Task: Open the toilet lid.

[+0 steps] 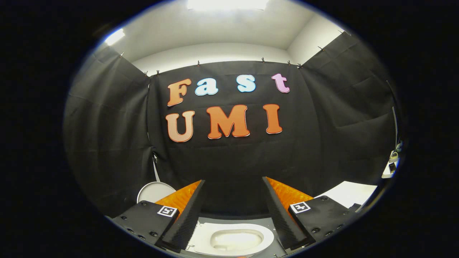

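Note:
A white toilet [229, 240] stands low between my two fingers, close below them. Its seat ring [267, 239] lies flat, and the pale inside of the bowl [236, 239] shows through it. I cannot make out a lid lying over the bowl; where the lid stands I cannot tell. My gripper [233, 180] is open, its fingers spread wide to either side of the toilet and pointing at the black cloth wall beyond. Nothing is between the fingers and they touch nothing.
A white round disc [155, 191] on a thin white stem stands beyond the left finger by the cloth wall. A white flat surface [349, 193] lies beyond the right finger. Small items sit on a ledge [392, 163] at the far right.

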The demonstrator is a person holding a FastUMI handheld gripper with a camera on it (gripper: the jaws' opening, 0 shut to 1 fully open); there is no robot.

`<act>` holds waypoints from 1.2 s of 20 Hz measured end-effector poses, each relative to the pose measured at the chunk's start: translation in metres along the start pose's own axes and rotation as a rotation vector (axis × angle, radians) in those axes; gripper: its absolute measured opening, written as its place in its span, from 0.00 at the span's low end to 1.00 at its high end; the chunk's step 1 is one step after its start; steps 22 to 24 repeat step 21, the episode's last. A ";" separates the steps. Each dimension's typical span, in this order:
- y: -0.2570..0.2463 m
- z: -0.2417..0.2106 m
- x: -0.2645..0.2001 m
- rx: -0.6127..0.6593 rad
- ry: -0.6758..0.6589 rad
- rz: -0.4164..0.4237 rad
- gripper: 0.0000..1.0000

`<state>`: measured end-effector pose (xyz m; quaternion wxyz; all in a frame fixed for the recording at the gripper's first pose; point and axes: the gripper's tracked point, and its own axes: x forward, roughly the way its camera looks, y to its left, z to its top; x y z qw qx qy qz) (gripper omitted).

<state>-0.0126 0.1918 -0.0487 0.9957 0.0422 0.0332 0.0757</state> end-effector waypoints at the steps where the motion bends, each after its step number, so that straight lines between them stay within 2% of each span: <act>1: -0.001 0.000 -0.001 0.000 -0.001 -0.001 0.98; 24: 0.001 -0.001 -0.001 0.008 -0.006 -0.018 0.98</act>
